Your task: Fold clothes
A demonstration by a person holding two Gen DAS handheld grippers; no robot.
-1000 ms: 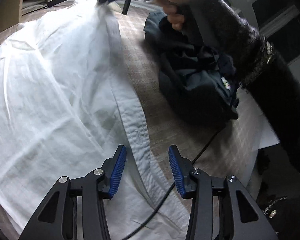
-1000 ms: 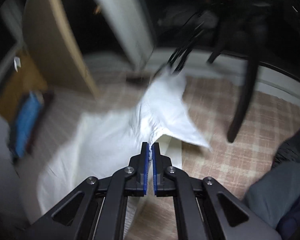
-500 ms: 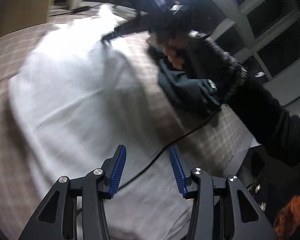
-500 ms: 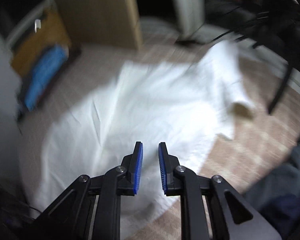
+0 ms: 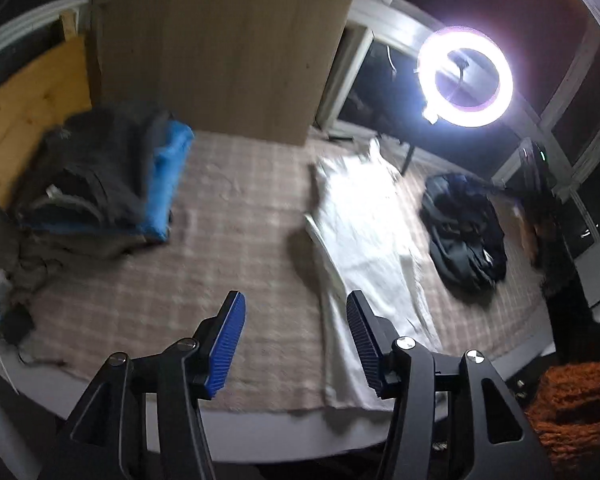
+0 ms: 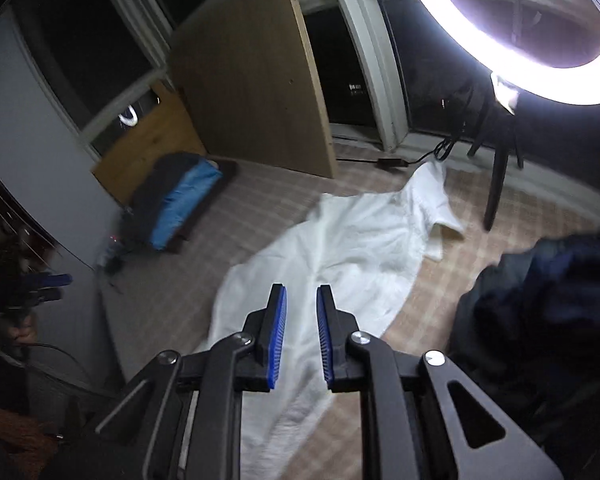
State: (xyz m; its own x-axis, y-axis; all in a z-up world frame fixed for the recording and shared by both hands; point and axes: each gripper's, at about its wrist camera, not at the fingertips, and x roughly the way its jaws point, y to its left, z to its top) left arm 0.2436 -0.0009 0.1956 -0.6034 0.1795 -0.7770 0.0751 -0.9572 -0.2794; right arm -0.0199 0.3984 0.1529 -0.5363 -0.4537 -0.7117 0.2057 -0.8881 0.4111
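Observation:
A white shirt (image 5: 364,236) lies folded lengthwise into a long strip on the checked bed cover (image 5: 228,240); in the right wrist view the shirt (image 6: 340,248) runs from the far window side toward me, one sleeve (image 6: 446,220) folded over. My left gripper (image 5: 296,320) hangs high above the bed, its jaws opening with nothing between them. My right gripper (image 6: 301,312) is raised above the near end of the shirt, its jaws slightly apart and holding nothing. The left gripper (image 6: 40,282) shows small at the left edge of the right wrist view.
A dark crumpled garment pile (image 5: 464,228) lies right of the shirt. A stack of dark and blue folded clothes (image 5: 112,176) sits at the far left by a wooden board (image 5: 220,60). A lit ring lamp (image 5: 466,76) stands on a tripod (image 6: 496,184) at the window.
Both grippers have pulled up and back from the shirt, so the whole bed shows. The right gripper let go of the white fabric and opened slightly. The left jaws have widened.

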